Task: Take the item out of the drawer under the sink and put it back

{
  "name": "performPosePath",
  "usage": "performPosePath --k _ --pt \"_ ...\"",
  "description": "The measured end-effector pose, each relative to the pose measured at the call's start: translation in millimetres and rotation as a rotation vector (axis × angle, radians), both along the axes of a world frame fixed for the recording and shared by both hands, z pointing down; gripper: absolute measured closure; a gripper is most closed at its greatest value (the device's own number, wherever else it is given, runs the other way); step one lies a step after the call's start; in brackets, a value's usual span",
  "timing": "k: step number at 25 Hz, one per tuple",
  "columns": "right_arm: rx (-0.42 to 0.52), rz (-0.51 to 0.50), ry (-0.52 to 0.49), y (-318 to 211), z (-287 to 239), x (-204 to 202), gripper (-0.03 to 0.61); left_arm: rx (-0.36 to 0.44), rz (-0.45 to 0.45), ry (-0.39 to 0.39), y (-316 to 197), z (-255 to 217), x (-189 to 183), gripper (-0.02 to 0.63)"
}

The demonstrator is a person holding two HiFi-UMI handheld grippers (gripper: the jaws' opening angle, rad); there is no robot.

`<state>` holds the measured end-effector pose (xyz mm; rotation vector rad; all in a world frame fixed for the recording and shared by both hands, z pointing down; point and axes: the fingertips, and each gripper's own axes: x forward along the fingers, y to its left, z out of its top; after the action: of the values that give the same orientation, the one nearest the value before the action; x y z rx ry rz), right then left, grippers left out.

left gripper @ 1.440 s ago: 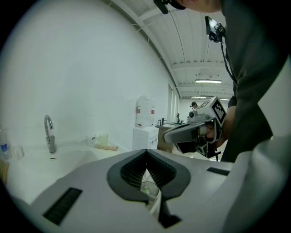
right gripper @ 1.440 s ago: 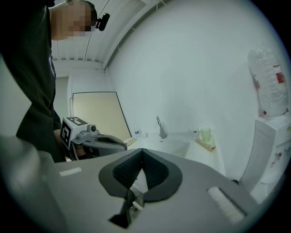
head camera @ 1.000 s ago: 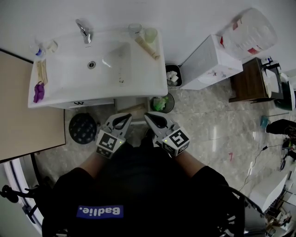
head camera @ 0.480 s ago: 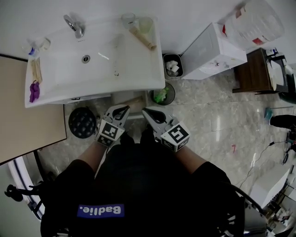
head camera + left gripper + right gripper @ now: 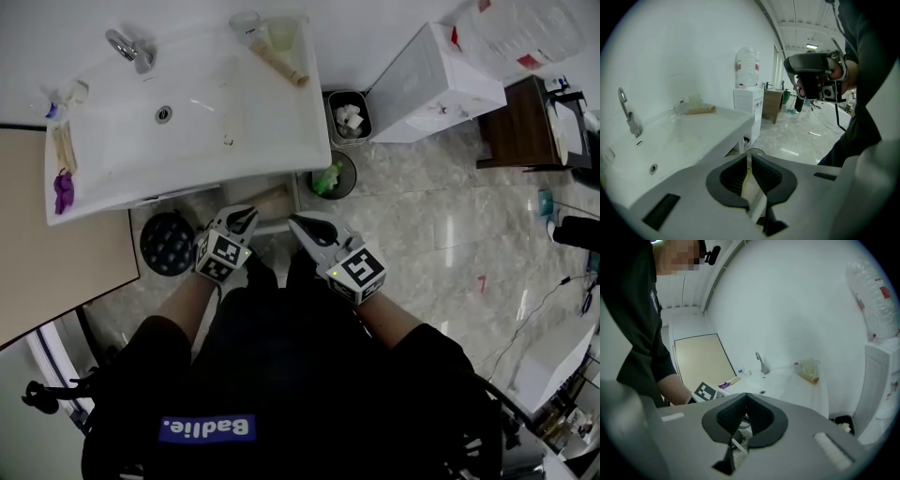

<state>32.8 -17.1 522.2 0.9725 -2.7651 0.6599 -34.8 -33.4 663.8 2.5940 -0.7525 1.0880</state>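
— White sink [image 5: 187, 141] serving as landmark. Placing the left gripper [image 5: 249, 212]?
— Hovering just below the sink's front edge, jaws pressing together, clamping nothing.
— And the right gripper [image 5: 296, 221]?
— Hanging just beside, under the sink's front right corner, jaws likewise meeting, holding nothing.
— Spotting the item?
— Failing to; showing nowhere around the sink.

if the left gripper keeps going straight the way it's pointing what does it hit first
Most likely the cabinet front under the sink, near the corner by the round bin. The left gripper points that way with nothing visible between, though depth is unclear.
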Motion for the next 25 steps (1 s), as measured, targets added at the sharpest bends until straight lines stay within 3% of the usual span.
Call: performPosePath --k 6,25 --pt "-0.014 0.025 0.013 1 6 7 0.577 -0.062 0.035 -0.069 1 41 -3 0.556" --pt "-0.096 0.025 0.095 21 46 16 0.577 -0.181 0.147 -0.279 -11 163 -17 0.501"
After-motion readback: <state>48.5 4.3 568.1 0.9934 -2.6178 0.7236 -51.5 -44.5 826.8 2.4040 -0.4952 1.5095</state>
